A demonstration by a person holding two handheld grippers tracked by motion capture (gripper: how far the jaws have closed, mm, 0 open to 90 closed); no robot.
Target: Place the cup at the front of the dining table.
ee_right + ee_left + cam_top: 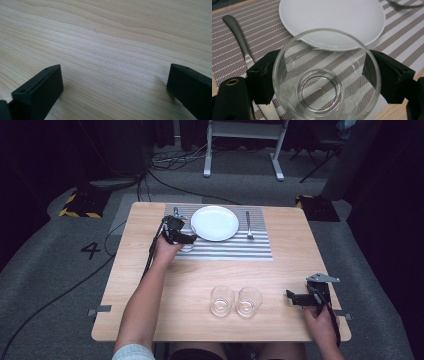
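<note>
High view shows the left gripper (184, 239) pinching a glass (325, 80) on the striped placemat (255, 251), seemingly resting just beside the plate (215, 223); ease it clear of the knife (238, 37) and plate rim, while the right gripper (299, 298) idles spread near two glasses (235, 301).

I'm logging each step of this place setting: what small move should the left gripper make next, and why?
Probably open the left gripper and back off: its jaws hug the glass, which seems to rest on the striped mat beside the plate.
</note>
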